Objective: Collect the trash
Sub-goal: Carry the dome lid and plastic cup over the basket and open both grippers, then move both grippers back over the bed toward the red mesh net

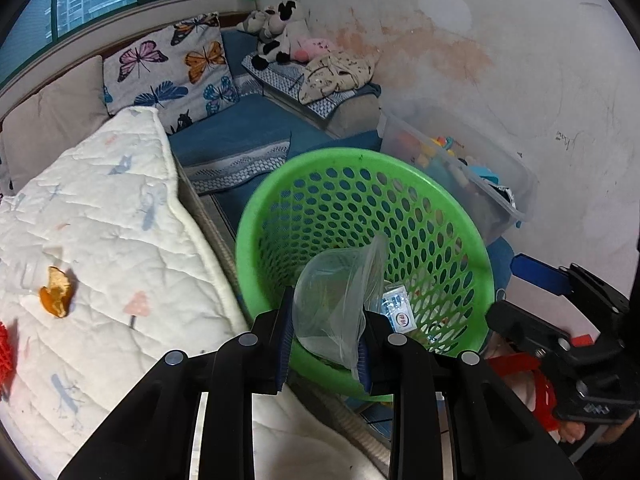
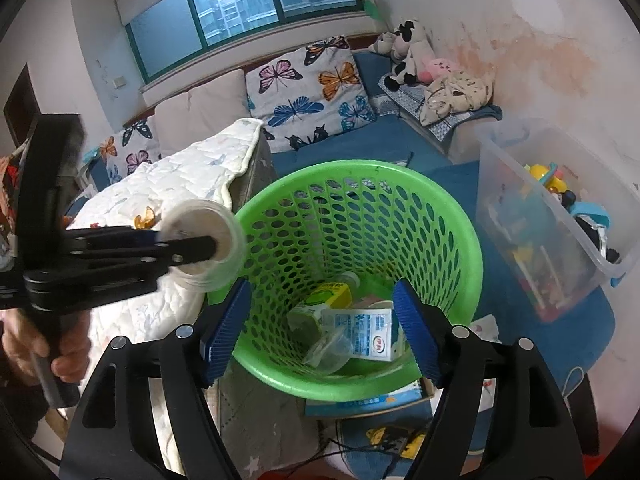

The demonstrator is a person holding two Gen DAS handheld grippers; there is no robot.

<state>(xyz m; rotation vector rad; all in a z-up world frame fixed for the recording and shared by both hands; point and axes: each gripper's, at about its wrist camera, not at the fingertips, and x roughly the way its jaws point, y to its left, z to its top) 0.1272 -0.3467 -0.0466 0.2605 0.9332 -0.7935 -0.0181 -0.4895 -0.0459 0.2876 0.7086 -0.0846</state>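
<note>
My left gripper (image 1: 326, 344) is shut on a clear plastic cup (image 1: 334, 300) and holds it over the near rim of the green mesh basket (image 1: 280, 200). In the right wrist view the same cup (image 2: 208, 244) hangs at the basket's (image 2: 460, 240) left rim. My right gripper (image 2: 320, 328) is open and empty above the basket. Inside lie a green drink carton (image 2: 330, 296), a white milk pouch (image 2: 372, 332) and clear plastic scraps. An orange peel (image 1: 56, 292) lies on the white quilt (image 1: 112, 220).
A clear storage bin (image 2: 560, 216) of toys stands right of the basket. A blue sofa with butterfly cushions (image 1: 172, 68) and plush toys (image 1: 276, 32) runs along the back wall. A red item (image 1: 6, 352) sits at the quilt's left edge. Books lie on the floor (image 2: 372, 400).
</note>
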